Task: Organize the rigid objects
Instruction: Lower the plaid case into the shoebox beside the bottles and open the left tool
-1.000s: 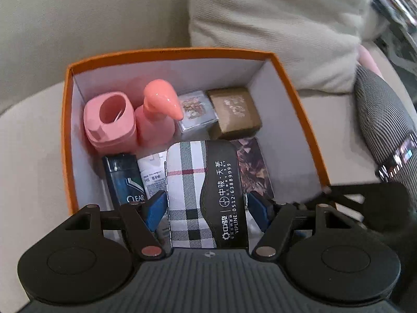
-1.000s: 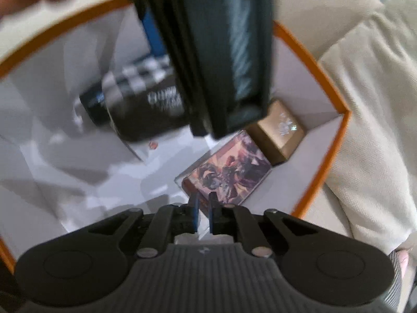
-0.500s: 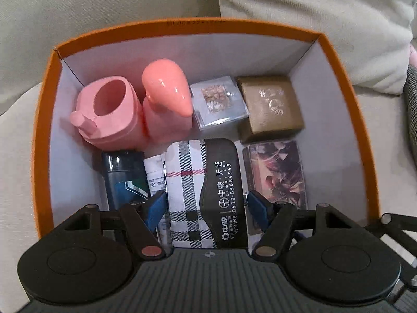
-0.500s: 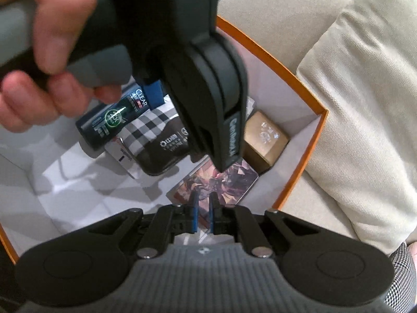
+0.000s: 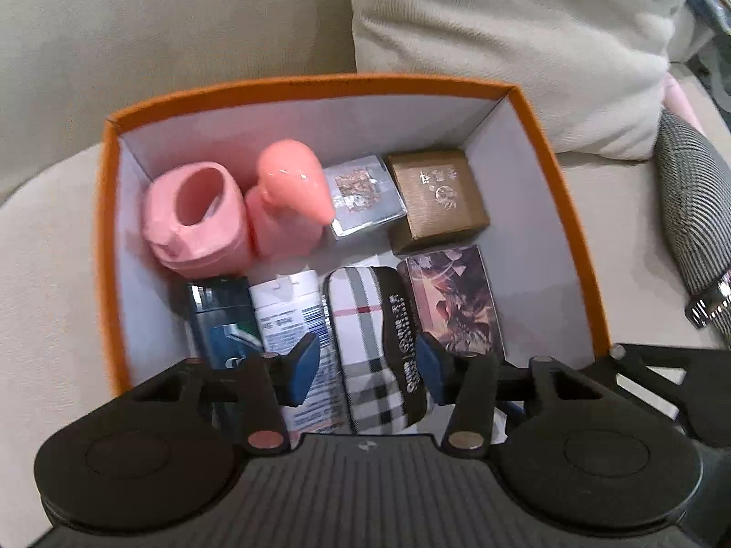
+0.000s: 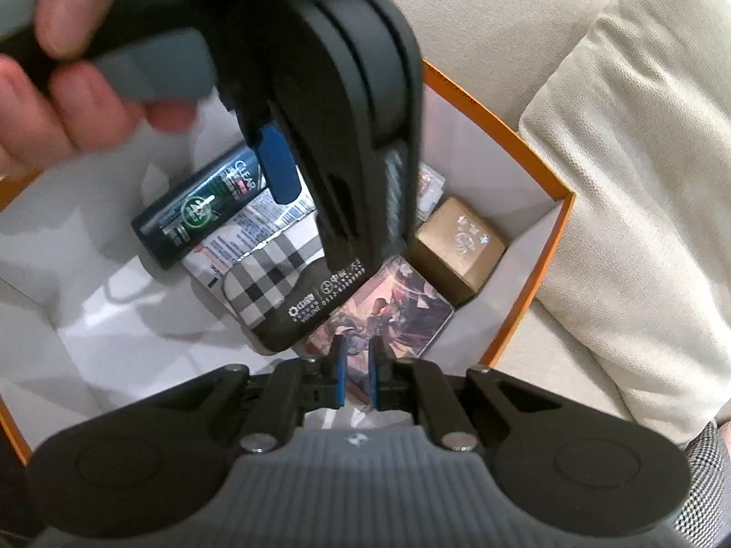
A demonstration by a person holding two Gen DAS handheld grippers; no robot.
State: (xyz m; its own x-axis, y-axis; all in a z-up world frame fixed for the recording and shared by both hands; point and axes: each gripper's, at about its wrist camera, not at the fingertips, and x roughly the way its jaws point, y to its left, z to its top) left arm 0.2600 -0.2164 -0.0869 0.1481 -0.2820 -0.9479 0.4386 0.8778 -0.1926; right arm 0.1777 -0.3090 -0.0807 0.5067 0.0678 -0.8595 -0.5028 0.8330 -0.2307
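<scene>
Between the left gripper's [image 5: 365,367] jaws, which have just been closing and now stand half spread above it without touching, the plaid case [image 5: 374,342] lies on the floor of the orange box [image 5: 310,84], between the white packet [image 5: 297,319] and the picture card box [image 5: 452,301]. Best to lift straight up, clear of the neighbours. The right gripper [image 6: 355,376] hangs pressed together, empty. The case's near end is hidden behind the gripper; motion blurs its print.
</scene>
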